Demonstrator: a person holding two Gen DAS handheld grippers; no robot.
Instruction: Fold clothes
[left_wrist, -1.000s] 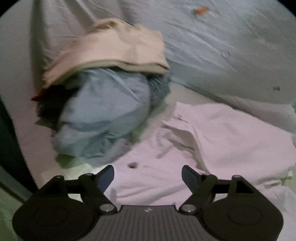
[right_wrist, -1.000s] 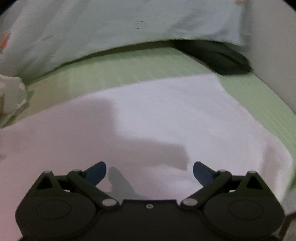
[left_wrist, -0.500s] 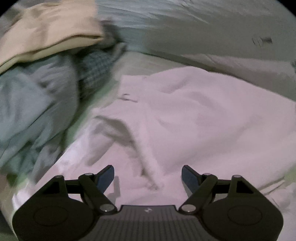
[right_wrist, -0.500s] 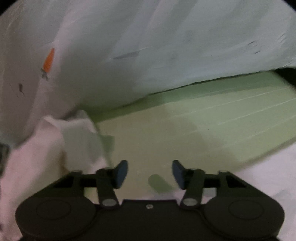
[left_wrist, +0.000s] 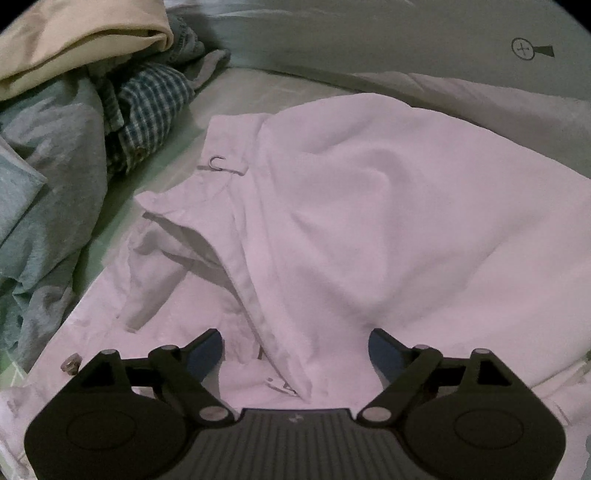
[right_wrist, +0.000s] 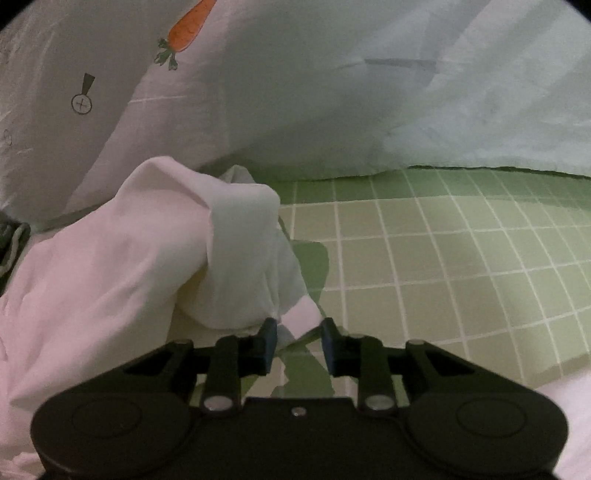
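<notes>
A white garment (left_wrist: 369, 206) lies rumpled on the bed, with a waistband, a metal hook (left_wrist: 218, 161) and a button (left_wrist: 71, 365) showing. My left gripper (left_wrist: 295, 350) is open and hovers just above its folded edge. In the right wrist view the same white garment (right_wrist: 147, 251) bunches up at the left. My right gripper (right_wrist: 298, 341) has its jaws narrowed around a corner of the white cloth, with a gap still between the pads (right_wrist: 269, 338).
A pile of clothes sits at the left: a beige piece (left_wrist: 74, 40), a checked shirt (left_wrist: 147, 103) and a grey-blue piece (left_wrist: 48, 166). A pale quilt with a carrot print (right_wrist: 186, 31) rises behind. The green checked sheet (right_wrist: 443, 266) lies to the right.
My left gripper moved right, away from the pile and over the white garment. My right gripper swung left to the garment's corner and narrowed its jaws around it.
</notes>
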